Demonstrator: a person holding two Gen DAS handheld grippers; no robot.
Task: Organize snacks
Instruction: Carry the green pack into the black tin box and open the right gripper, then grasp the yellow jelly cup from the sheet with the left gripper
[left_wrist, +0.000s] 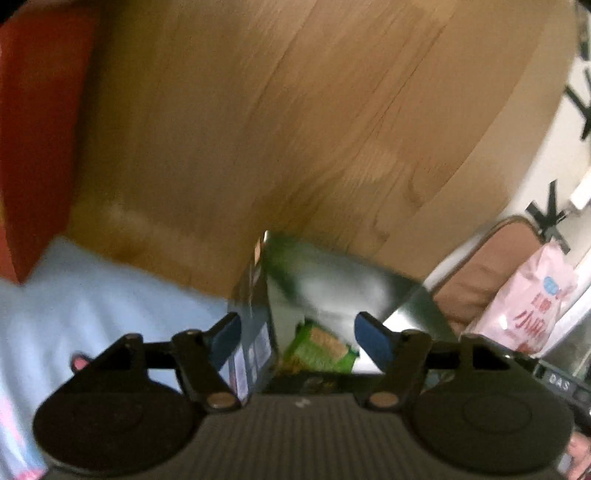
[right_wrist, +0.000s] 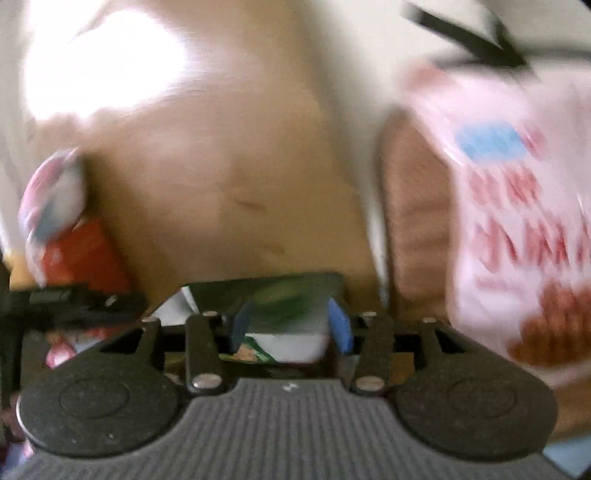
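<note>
Straddling a dark, green-printed snack box (left_wrist: 332, 280), the left gripper (left_wrist: 299, 332) stands open, its blue pads clear of the box's sides. The box lies between and just ahead of these jaws, its long axis slanting right. The right gripper (right_wrist: 291, 325) brackets the same box; blur hides any contact. A pink snack bag (right_wrist: 517, 221) lies right of the right jaws.

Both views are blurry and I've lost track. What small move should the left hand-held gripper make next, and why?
Probably steady it and close gently on the dark green box. The left hand-held gripper has its blue pads apart, with the box standing between them on the wooden table; whether a pad touches is too blurred to tell. A pink snack bag sits off to the side.
</note>
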